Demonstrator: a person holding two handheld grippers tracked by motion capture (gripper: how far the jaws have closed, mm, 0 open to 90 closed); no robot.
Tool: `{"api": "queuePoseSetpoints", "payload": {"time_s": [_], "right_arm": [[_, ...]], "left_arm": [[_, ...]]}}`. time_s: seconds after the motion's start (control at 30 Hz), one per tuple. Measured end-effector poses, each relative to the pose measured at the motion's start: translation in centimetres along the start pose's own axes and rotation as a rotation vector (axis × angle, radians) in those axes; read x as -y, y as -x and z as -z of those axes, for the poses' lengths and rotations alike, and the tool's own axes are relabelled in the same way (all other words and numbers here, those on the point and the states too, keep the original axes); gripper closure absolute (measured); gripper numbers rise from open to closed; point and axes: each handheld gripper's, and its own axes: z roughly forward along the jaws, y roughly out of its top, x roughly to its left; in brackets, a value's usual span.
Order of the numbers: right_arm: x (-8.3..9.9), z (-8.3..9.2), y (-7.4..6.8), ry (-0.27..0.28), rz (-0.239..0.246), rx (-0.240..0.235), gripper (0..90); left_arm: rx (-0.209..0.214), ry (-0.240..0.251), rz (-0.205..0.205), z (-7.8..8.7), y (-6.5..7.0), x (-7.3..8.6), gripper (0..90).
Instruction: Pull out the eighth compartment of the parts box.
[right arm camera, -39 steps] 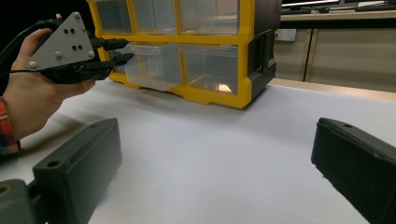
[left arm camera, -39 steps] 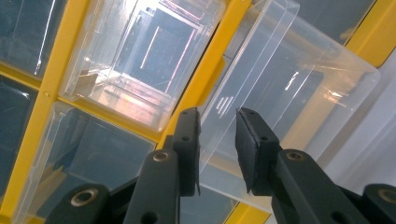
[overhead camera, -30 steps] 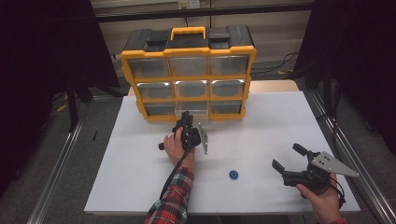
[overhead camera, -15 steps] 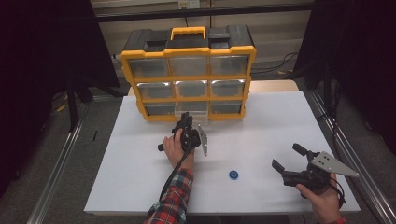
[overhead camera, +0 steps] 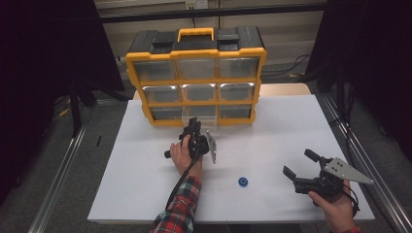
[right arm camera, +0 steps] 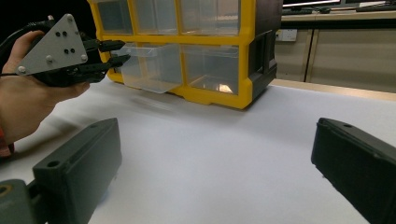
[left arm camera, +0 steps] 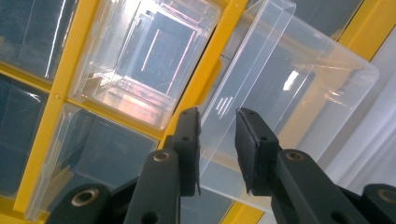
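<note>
Table (overhead camera: 272,131) first: big white top, with a yellow-and-black organizer cabinet (overhead camera: 195,53) parked at the far edge, three rows of three clear drawers. The one in play is the bottom-middle clear drawer (overhead camera: 198,113), which sits pulled partway out of its slot, front lip sticking out over the table. Left gripper (overhead camera: 195,127) is right at it, and in the left gripper view the jaws stand on either side of the drawer's thin front wall (left arm camera: 219,140); they look closed onto it or very nearly so (I can't quite swear both pads are pressing). Right gripper (overhead camera: 302,165) hangs near the right front corner of the table, jaws spread wide with nothing in them. There's also a small blue ring (overhead camera: 243,181) lying on the table between the two hands, well apart from the cabinet. As for handling, my guess is the drawer is light, thin, stiff plastic, kinda slick and easy to twist or crack if squeezed hard. Best bet is pinching the front lip dead centre and keeping the pull straight so it doesn't jam in its rails.
</note>
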Motion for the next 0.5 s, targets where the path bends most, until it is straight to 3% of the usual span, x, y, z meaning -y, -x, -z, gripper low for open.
{"api": "queuePoseSetpoints", "payload": {"time_s": [0.23,0.3,0.5], "right_arm": [[-0.01,0.01,0.0,0.0,0.0,-0.001,1.0],[0.0,0.02,0.0,-0.002,0.0,-0.007,1.1],[0.0,-0.02,-0.02,0.003,-0.002,-0.002,1.0]], "left_arm": [[-0.004,-0.004,-0.014,0.18,-0.01,-0.07,71.0],[0.003,-0.006,0.009,0.19,0.12,-0.01,71.0],[-0.004,0.0,-0.012,0.31,0.04,0.04,71.4]]}}
